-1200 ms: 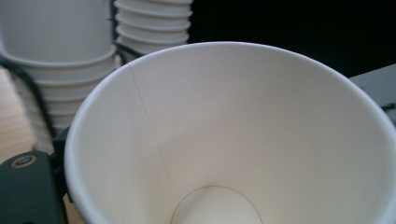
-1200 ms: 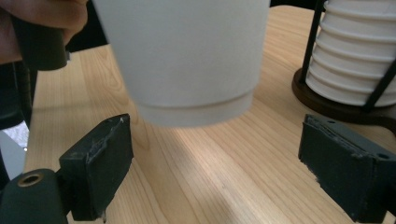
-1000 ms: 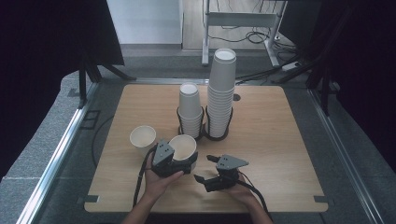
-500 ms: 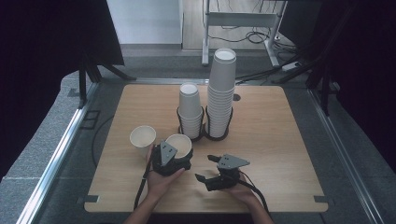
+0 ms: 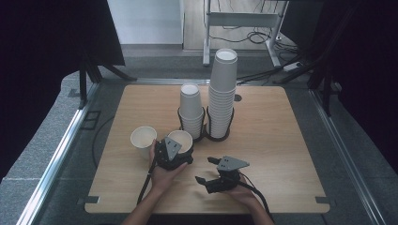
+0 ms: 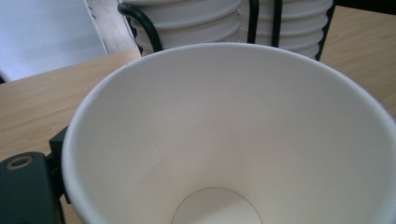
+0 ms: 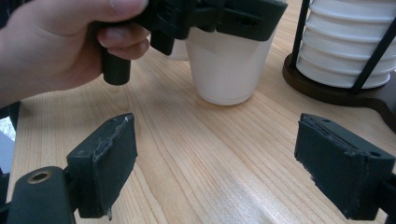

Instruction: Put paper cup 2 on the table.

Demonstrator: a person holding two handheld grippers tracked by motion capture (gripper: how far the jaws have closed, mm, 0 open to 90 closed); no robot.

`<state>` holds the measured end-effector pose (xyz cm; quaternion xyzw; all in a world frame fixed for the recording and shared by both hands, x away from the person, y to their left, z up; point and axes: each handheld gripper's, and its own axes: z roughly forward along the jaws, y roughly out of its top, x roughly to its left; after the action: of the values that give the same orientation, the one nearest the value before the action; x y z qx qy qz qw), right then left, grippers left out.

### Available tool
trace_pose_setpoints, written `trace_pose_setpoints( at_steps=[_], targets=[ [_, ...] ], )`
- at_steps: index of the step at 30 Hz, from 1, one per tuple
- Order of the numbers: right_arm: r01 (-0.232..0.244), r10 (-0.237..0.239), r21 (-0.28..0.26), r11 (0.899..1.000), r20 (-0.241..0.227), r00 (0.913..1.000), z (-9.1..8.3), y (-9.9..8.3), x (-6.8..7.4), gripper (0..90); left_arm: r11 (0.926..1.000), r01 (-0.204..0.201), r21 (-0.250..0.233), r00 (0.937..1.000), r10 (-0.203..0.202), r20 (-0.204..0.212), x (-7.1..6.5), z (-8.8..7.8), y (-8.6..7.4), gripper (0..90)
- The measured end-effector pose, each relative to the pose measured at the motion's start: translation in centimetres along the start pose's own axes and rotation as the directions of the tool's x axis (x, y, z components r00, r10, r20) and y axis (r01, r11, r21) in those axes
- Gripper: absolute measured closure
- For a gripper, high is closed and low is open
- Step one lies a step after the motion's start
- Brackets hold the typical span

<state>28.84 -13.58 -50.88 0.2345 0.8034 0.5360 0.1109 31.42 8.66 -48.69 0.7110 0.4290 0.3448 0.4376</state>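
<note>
At lower centre of the high view, the left gripper (image 5: pixel 177 151) has set a paper cup (image 5: pixel 180 140) on the wooden table (image 5: pixel 281 140); its jaws, just opening, seem still to straddle the rim. Another single cup (image 5: pixel 143 140) stands just left. The right gripper (image 5: pixel 202 177) waits open and empty, and both stacks in the black holder (image 5: pixel 206 133) remain tall, so I judge much work remains.

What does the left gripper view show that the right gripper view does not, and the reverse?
Left gripper view: the paper cup's inside and round bottom. Right gripper view: that cup's outer wall, its base standing on the table, and a hand beside it. Both: the cup, the stacked cups in their wire holder, the table.
</note>
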Motion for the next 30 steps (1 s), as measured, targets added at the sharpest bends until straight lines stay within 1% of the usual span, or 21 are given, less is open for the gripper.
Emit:
trace_pose_setpoints(
  at_steps=[3,6,8,12,14,16,20,21,23,24,25,27,30],
  targets=[
    [-0.003,0.003,-0.001,1.000,0.000,1.0000,0.0,0.0,0.0,12.8,1.0000,-0.002,0.000,1.0000,0.002,0.001,0.0,0.3,-0.1,10.2],
    [-0.002,0.002,0.000,1.000,-0.003,1.0000,0.1,-0.1,0.0,12.9,0.9999,0.001,-0.014,0.9998,-0.001,0.019,-0.1,0.5,-0.1,10.1],
    [0.001,-0.001,0.006,1.000,-0.005,1.0000,0.1,-0.1,0.1,12.9,0.9998,0.010,-0.015,0.9997,-0.010,0.024,-0.2,0.7,-0.1,10.0],
    [0.004,-0.004,0.006,1.000,-0.008,1.0000,0.2,-0.1,0.2,13.0,0.9997,0.023,-0.004,0.9992,-0.023,0.032,-0.1,1.0,-0.2,9.8],
    [0.005,-0.005,0.004,1.000,-0.005,1.0000,0.2,-0.1,0.2,13.0,0.9994,0.033,0.004,0.9983,-0.033,0.047,0.0,1.1,-0.3,9.7],
    [0.009,-0.009,0.004,1.000,0.006,0.9999,0.2,-0.1,0.2,13.1,0.9996,0.028,0.000,0.9982,-0.028,0.052,0.0,1.1,-0.3,9.6],
    [0.012,-0.012,-0.003,1.000,0.002,0.9999,0.2,-0.1,0.2,13.1,0.9997,0.023,-0.005,0.9971,-0.022,0.073,-0.1,1.2,-0.3,8.8],
    [0.012,-0.012,-0.004,1.000,0.002,0.9999,0.1,0.0,0.2,13.1,0.9997,0.024,-0.004,0.9969,-0.024,0.075,-0.1,1.2,-0.3,7.6],
    [0.012,-0.012,-0.005,1.000,0.005,0.9999,0.2,-0.1,0.3,13.1,0.9991,0.040,0.011,0.9954,-0.041,0.087,0.0,1.1,-0.2,1.3],
    [0.013,-0.013,-0.006,1.000,0.009,0.9999,0.2,-0.1,0.3,13.1,0.9989,0.046,0.007,0.9958,-0.046,0.079,0.0,1.0,-0.2,0.0],
    [0.012,-0.012,-0.007,1.000,0.010,0.9999,0.2,-0.1,0.3,13.2,0.9987,0.050,0.003,0.9960,-0.050,0.073,0.0,0.9,-0.1,0.0],
    [0.013,-0.013,-0.008,1.000,0.010,0.9999,0.2,0.0,0.3,13.1,0.9982,0.059,-0.009,0.9954,-0.058,0.076,0.2,0.6,0.1,0.0],
    [0.014,-0.014,-0.008,1.000,0.011,0.9998,0.2,0.0,0.3,13.2,0.9987,0.049,-0.011,0.9953,-0.048,0.084,0.1,0.1,0.4,0.0]
  ],
)
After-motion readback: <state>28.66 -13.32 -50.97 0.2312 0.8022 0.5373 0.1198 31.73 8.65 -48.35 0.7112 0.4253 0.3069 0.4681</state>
